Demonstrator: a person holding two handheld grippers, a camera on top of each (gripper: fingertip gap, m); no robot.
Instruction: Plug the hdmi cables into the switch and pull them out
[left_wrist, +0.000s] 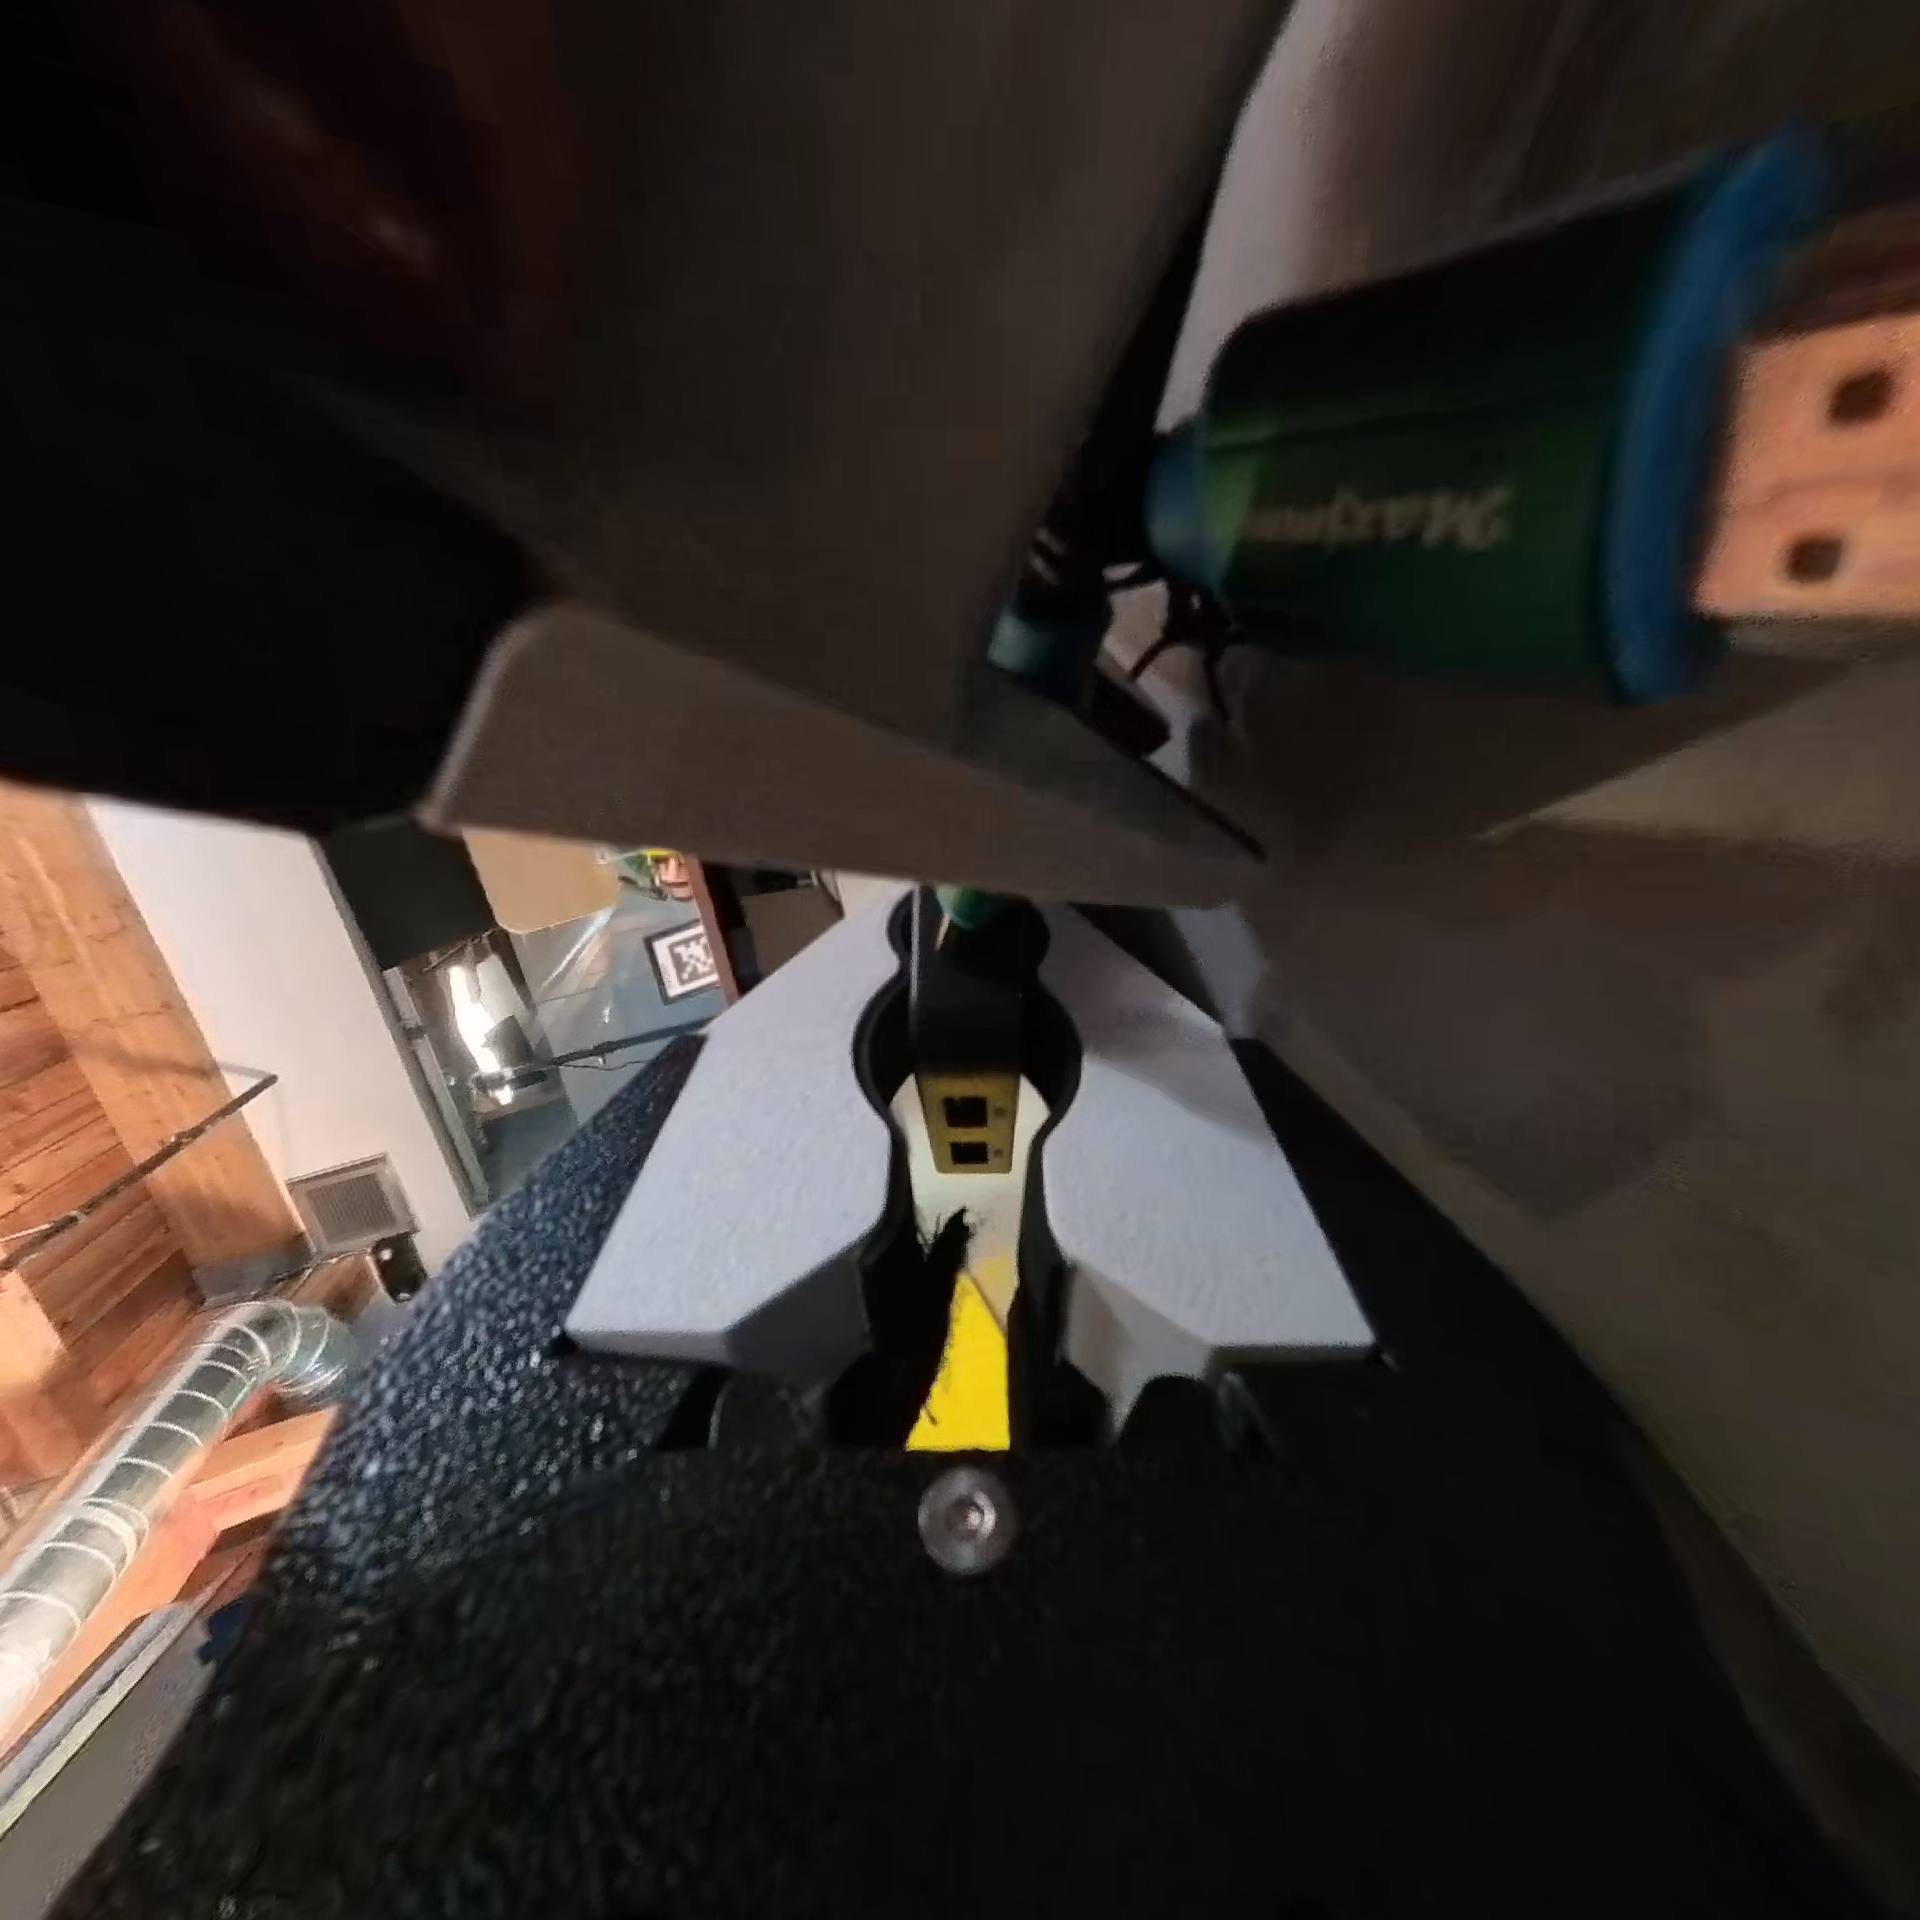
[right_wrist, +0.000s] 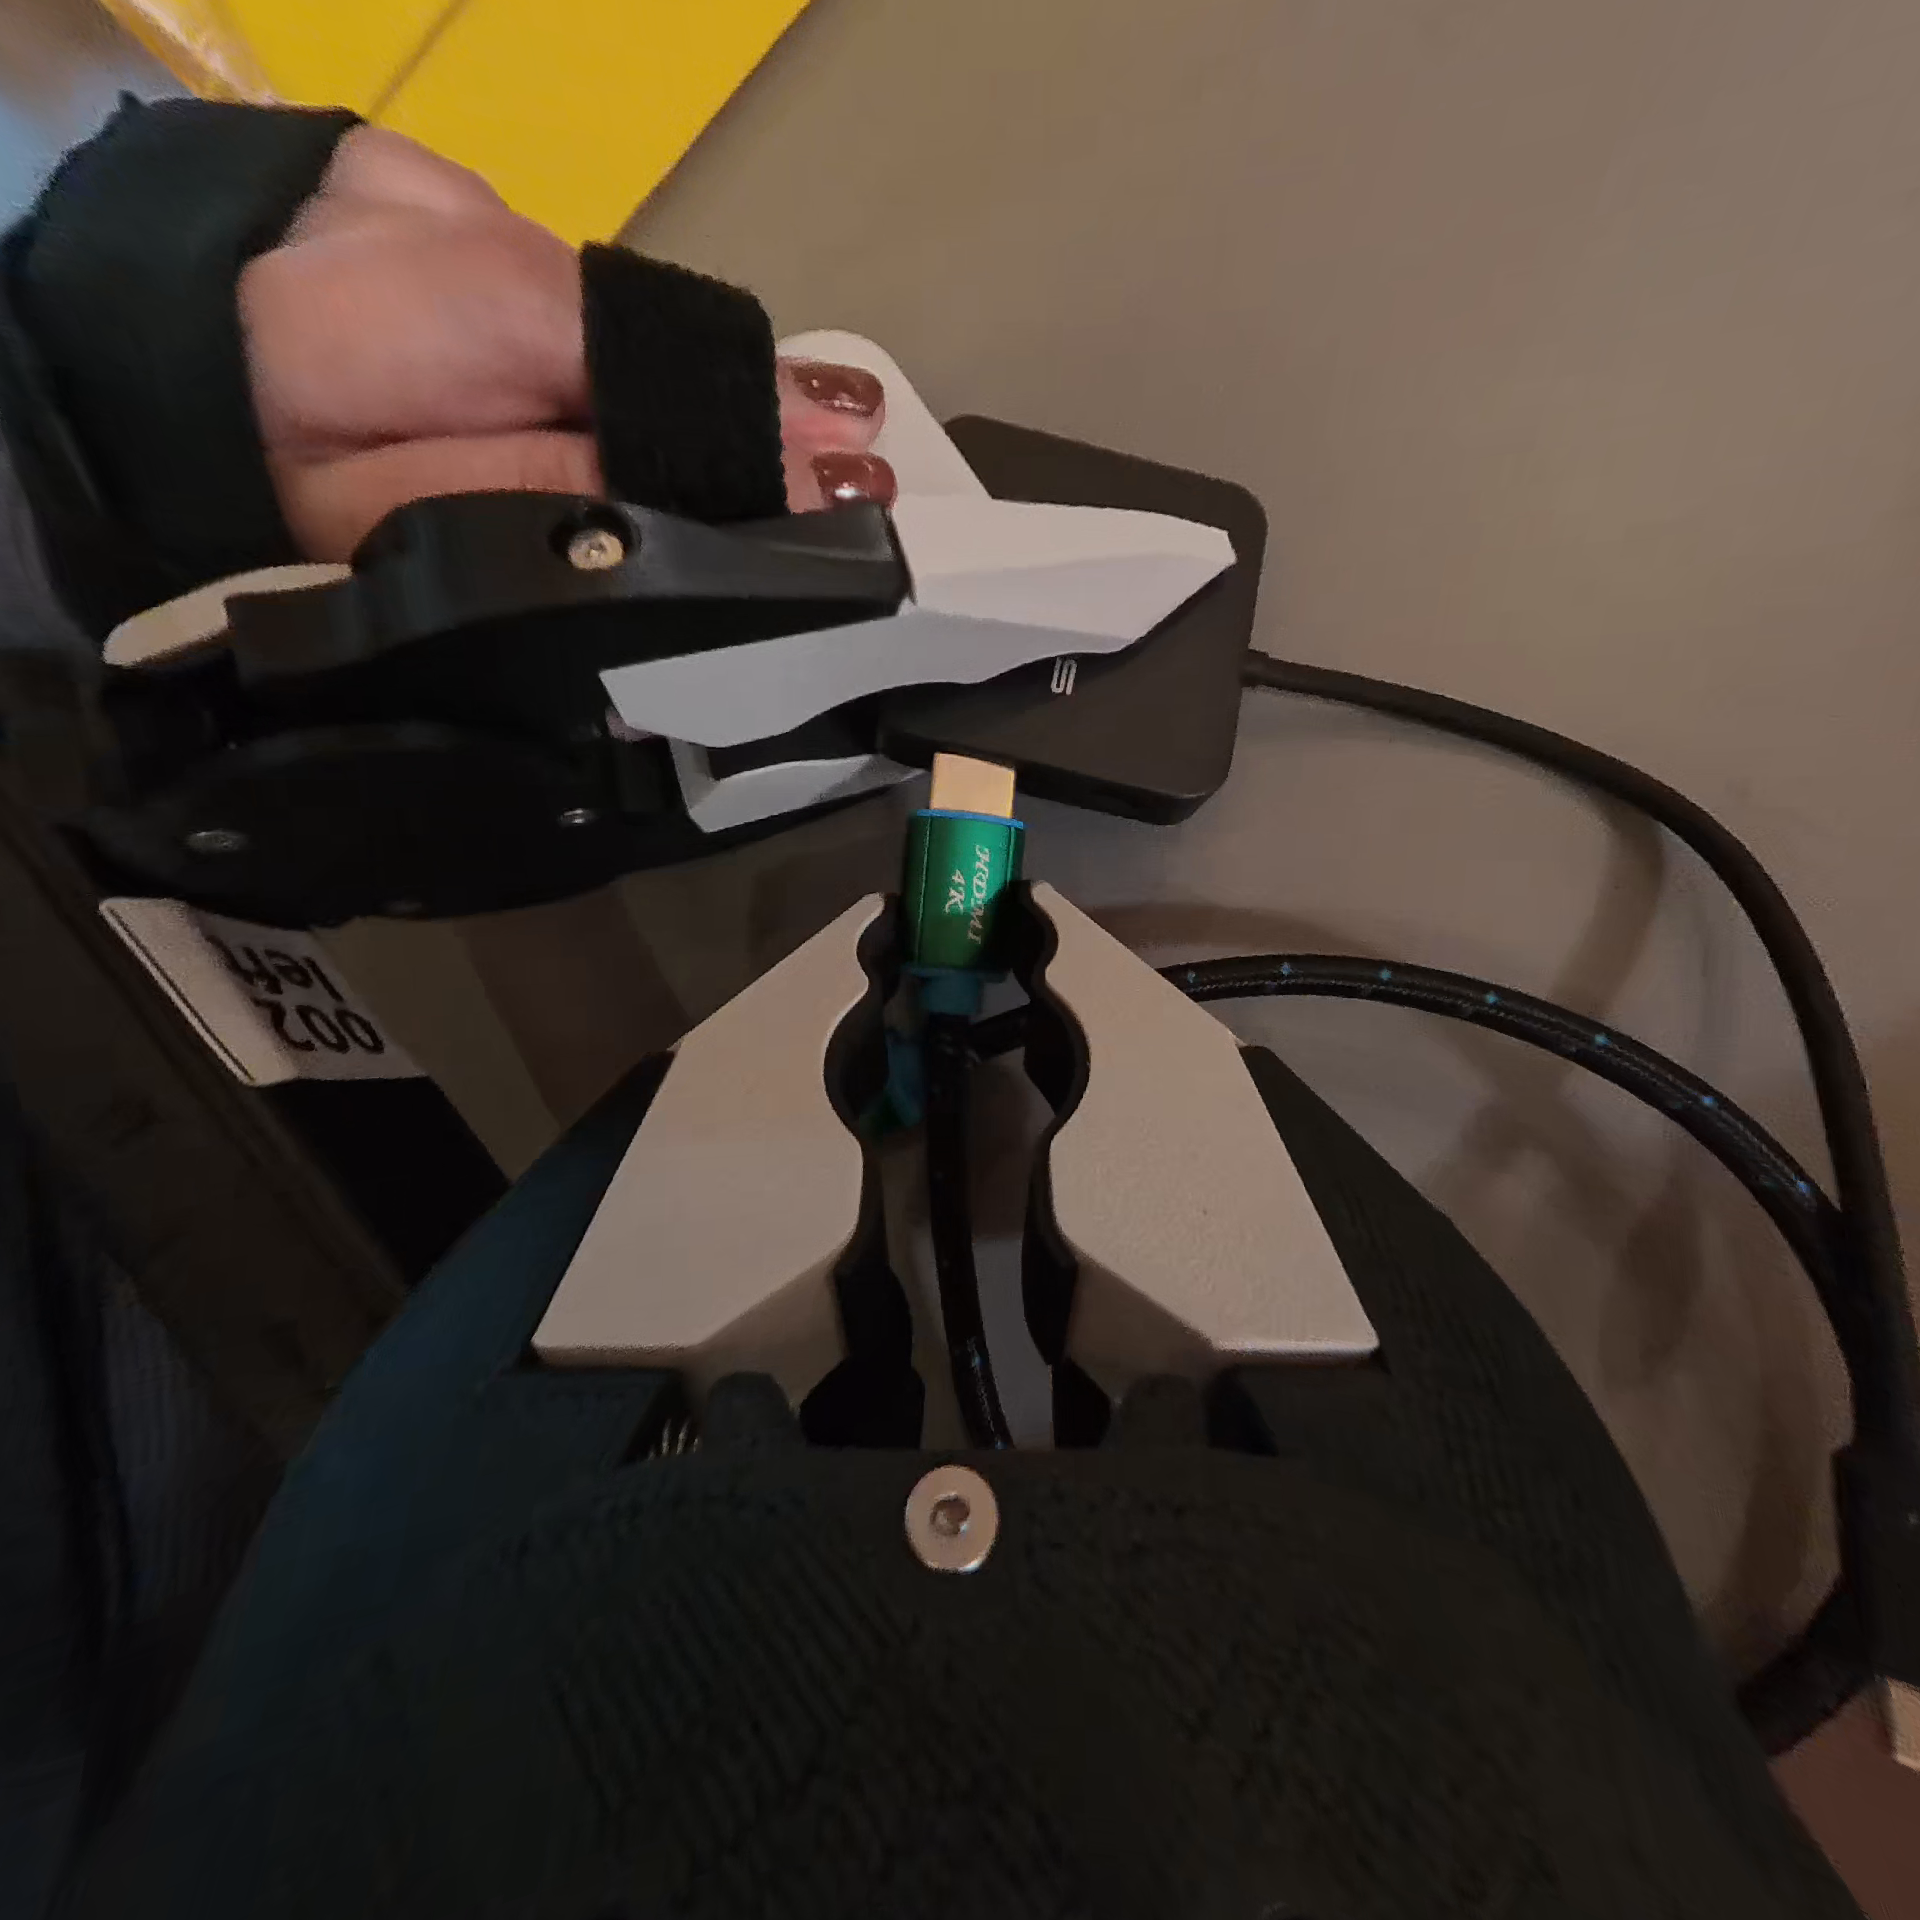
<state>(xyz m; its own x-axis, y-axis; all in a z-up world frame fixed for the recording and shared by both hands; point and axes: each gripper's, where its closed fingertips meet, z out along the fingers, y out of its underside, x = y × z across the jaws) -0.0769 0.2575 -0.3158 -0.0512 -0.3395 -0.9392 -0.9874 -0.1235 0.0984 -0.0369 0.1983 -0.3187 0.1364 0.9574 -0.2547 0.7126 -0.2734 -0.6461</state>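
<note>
The right hand-held gripper (right_wrist: 951, 940) is clamped on the green plug (right_wrist: 954, 891) of a braided cable (right_wrist: 1621, 1049); the gold tip sits at the near edge of the black switch (right_wrist: 1164, 644), touching it, though how deep it goes in cannot be told. The braided cable runs back between the fingers (right_wrist: 1132, 1049) and loops right over the grey tabletop (right_wrist: 1455, 312). Only this view shows the left hand-held gripper (right_wrist: 1060, 603) from outside, held by a strapped hand (right_wrist: 416, 343), its white fingers pinching the switch above and below. A second black cable (right_wrist: 1558, 748) leaves the switch's right side.

The left wrist view is close and blurred: the left hand-held gripper (left_wrist: 966, 997) has its fingers nearly shut, with the switch (left_wrist: 727, 364) a dark slab overhead and the green plug (left_wrist: 1434, 488) at upper right. Only here, a wood wall (left_wrist: 94, 1039) and a duct (left_wrist: 166, 1455) appear.
</note>
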